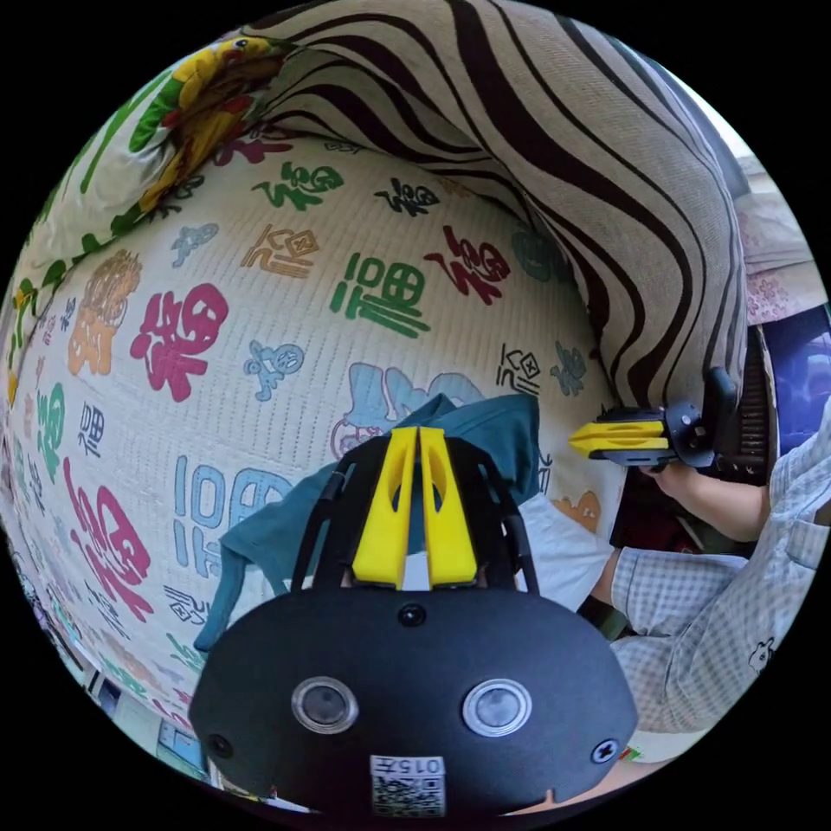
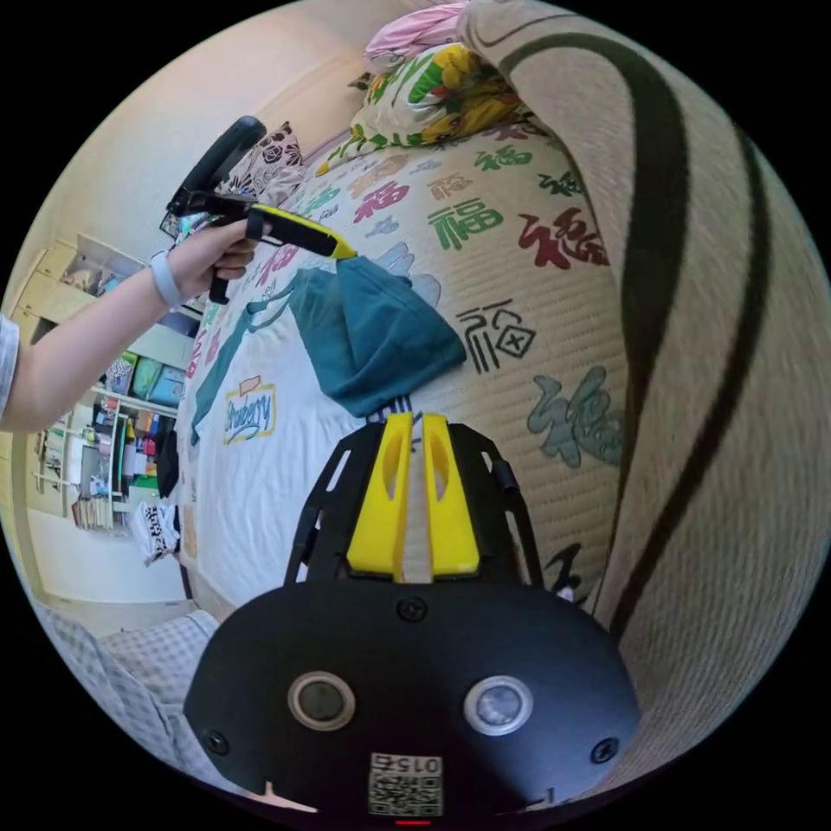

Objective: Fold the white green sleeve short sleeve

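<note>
My read: early in the fold, maybe first sleeve step only.

The white tee w/ green sleeves (image 2: 260, 450) lies flat, chest up, on the bed mat (image 1: 260, 286) printed w/ coloured characters. In the right gripper view I see the printed chest patch and green collar trim facing up, so the body isn't folded over yet. One green sleeve (image 2: 376, 333) is lifted and doubled in toward the body; its tip is pinched by my left gripper (image 2: 342, 251), which a hand (image 2: 208, 255) holds just above the mat. In the left gripper view the left gripper (image 1: 419, 446) has its jaws together w/ green cloth bunched right at the tips, so I judge it clamped on the sleeve edge.

Right gripper (image 2: 415, 433): jaws near together, only a thin gap, sitting at the tee's side edge below the sleeve. Can't tell whether cloth is actually between them; striped trim shows just past the tips. In the left gripper view it (image 1: 619, 437) hovers beside the mat edge, near the striped blanket (image 1: 606, 173), jaws looking closed.

Done: tee spread, one sleeve being brought in. Left, as I judge: lay that sleeve flat, do the other sleeve, fold sides, then fold bottom up. Other sleeve is too far off for me to judge. Floral pillow (image 2: 433, 86) sits at the far end, well apart.
</note>
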Tool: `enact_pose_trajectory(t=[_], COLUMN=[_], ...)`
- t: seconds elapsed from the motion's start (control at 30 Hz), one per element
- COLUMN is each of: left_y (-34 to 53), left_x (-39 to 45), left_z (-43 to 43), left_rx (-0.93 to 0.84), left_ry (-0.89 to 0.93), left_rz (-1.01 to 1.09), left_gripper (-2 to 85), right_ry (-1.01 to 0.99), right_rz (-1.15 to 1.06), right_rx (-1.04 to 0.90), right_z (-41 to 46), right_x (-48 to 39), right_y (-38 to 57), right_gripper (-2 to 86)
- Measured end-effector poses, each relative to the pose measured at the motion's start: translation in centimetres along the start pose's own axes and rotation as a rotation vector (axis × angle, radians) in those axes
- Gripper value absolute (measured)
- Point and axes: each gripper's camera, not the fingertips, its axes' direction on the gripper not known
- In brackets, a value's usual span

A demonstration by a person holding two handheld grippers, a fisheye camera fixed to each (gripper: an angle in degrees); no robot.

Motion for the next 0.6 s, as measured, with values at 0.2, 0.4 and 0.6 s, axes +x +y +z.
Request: enact_pose_trajectory(t=[0.2, 0.4, 0.6], left_y=[0.8, 0.7, 0.7], left_x=[-2.3, -4.3, -5.6], left_z=[1.6, 2.0, 1.9], left_rx=[0.047, 0.095, 0.121], left_ry=[0.039, 0.073, 0.08], left_rz=[-0.038, -0.048, -0.022], left_gripper=[-0.8, -0.7, -0.6], right_ry=[0.016, 0.056, 0.156], right_rz=[0.006, 0.033, 0.099], right_rx=[-0.007, -0.048, -0.062], right_z=[1.9, 4.4, 5.5], right_x=[0.3, -0.7, -1.8], right_y=[-5.6, -8.9, -10.2], right_gripper=[5.9, 4.5, 6.9])
